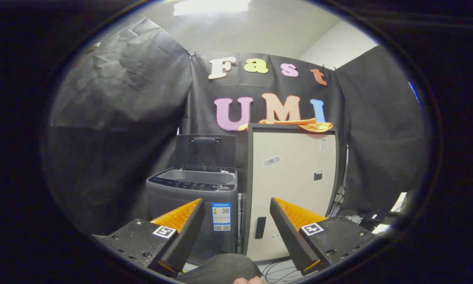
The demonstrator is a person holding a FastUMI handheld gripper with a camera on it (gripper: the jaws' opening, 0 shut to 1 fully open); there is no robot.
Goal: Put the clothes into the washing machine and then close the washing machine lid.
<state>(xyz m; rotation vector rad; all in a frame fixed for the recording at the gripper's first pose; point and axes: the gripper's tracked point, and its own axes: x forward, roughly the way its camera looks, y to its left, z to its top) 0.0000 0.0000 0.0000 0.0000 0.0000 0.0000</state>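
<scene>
A grey top-loading washing machine (193,213) stands beyond my left finger, its lid (205,150) raised upright against the booth wall and its drum mouth showing. An orange garment (299,124) lies draped on top of the tall cream cabinet (291,185) to the right of the machine, well beyond my fingers. My gripper (236,205) is open, its fingers spread wide with nothing between them, still some way back from both the machine and the cabinet.
Black cloth walls close in the left, back and right. Cables (278,272) lie on the floor at the foot of the cabinet. A dark sleeve (224,268) and a fingertip show low between my fingers. Clutter sits low at the right (378,219).
</scene>
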